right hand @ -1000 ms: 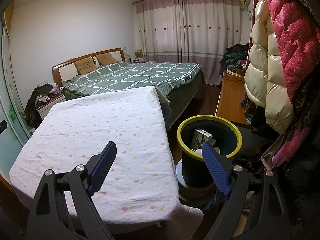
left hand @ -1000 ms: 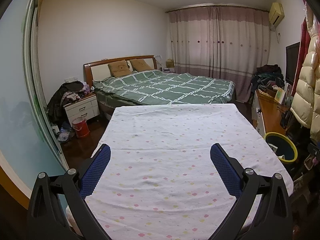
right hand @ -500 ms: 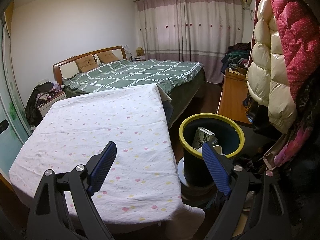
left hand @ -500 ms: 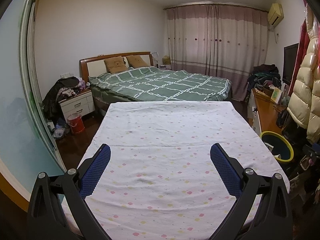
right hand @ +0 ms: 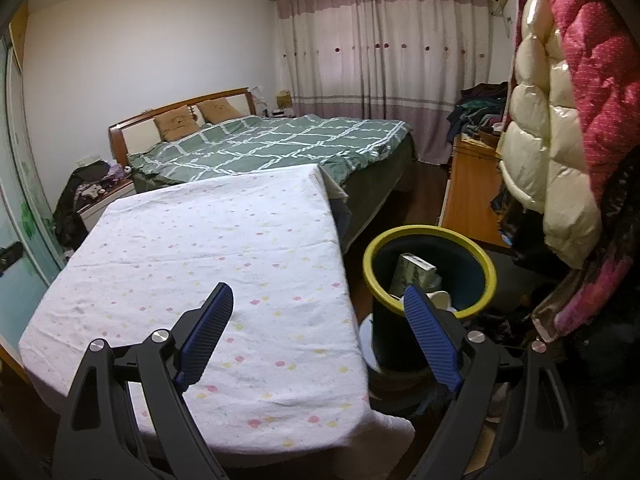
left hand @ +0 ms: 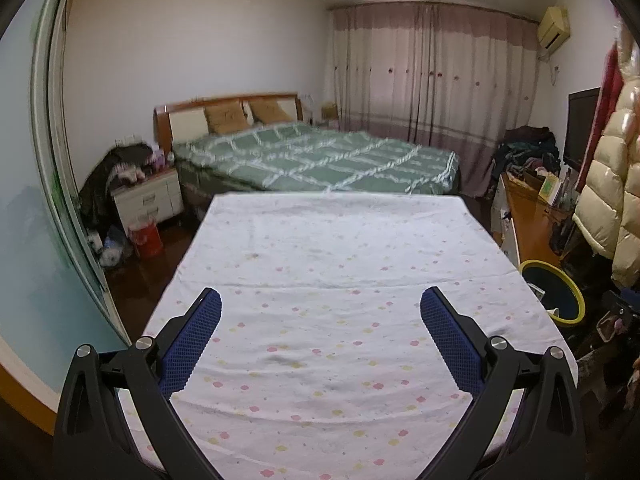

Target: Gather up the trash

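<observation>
A dark bin with a yellow rim (right hand: 430,234) stands on the floor right of a table under a white dotted cloth (right hand: 192,256). Inside the bin lie a small carton (right hand: 414,270) and some white paper. My right gripper (right hand: 318,294) hangs open over the table's right edge, its right finger in front of the bin's rim, nothing between the pads. My left gripper (left hand: 320,296) is open above the middle of the cloth (left hand: 340,264), holding nothing. The bin (left hand: 554,294) shows at the right edge of the left wrist view. No loose trash shows on the cloth.
A bed with a green checked cover (left hand: 320,160) lies beyond the table. A white nightstand (left hand: 150,198) and a red bucket (left hand: 146,234) stand at the left. Puffy jackets (right hand: 560,120) hang at the right above a wooden desk (right hand: 468,196). A mirrored wardrobe door (left hand: 40,200) runs along the left.
The left wrist view has tilted up slightly, so the table and bed sit lower in frame. The right view is nearly unchanged. Both grippers stay open and empty.
</observation>
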